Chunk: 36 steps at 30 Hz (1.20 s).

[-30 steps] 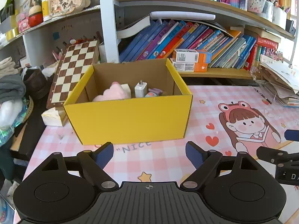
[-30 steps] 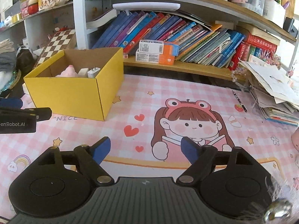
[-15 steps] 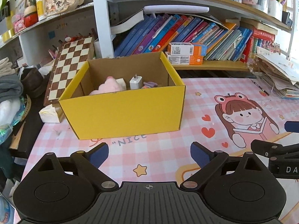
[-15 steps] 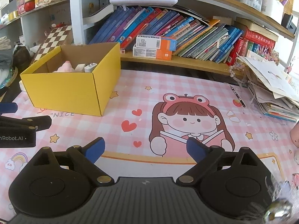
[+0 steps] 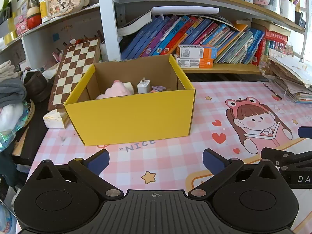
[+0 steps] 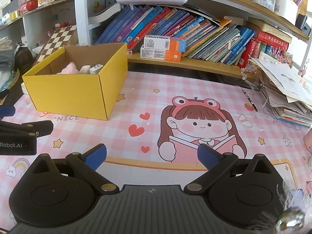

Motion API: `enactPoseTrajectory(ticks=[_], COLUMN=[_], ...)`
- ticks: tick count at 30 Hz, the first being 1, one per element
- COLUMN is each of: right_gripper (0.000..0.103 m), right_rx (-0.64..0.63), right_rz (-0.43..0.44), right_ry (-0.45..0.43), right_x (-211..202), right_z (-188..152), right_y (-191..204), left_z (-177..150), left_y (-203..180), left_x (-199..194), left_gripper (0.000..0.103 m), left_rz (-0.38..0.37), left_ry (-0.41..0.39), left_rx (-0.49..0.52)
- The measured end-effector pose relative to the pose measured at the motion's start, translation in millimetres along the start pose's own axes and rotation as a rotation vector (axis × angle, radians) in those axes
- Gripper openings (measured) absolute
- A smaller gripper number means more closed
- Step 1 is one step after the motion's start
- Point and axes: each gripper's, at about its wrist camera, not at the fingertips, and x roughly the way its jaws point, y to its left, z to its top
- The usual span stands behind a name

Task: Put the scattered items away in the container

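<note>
Both tongs, the left gripper (image 5: 155, 159) and the right gripper (image 6: 152, 154), are spreading their blue-padded jaws wide over the pink cartoon mat (image 6: 195, 97), with nothing between them. Ahead stands the yellow cardboard box (image 5: 132, 117) at the mat's left end, holding a pink plush toy (image 5: 117, 90), a white charger plug (image 5: 144, 86) and a small purple item (image 5: 158, 88). Behind the box a chessboard (image 5: 76, 66) leans, and to its right slanted books (image 6: 175, 31) fill the shelf.

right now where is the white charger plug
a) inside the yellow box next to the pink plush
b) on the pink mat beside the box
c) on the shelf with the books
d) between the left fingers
a: the white charger plug stands inside the yellow box, right of the pink plush.
</note>
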Motion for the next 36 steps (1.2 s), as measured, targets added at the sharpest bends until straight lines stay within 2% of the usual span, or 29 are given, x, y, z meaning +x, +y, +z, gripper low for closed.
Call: enactPoseTrajectory(ticks=[36], right_gripper=[0.101], right_rx=[-0.009], right_rz=[0.002], right_ry=[0.018], right_x=[11], right_z=[5], right_y=[0], left_z=[3], left_y=[1], left_x=[10], left_gripper=[0.103], left_rz=[0.000], left_ry=[0.015], left_rx=[0.012])
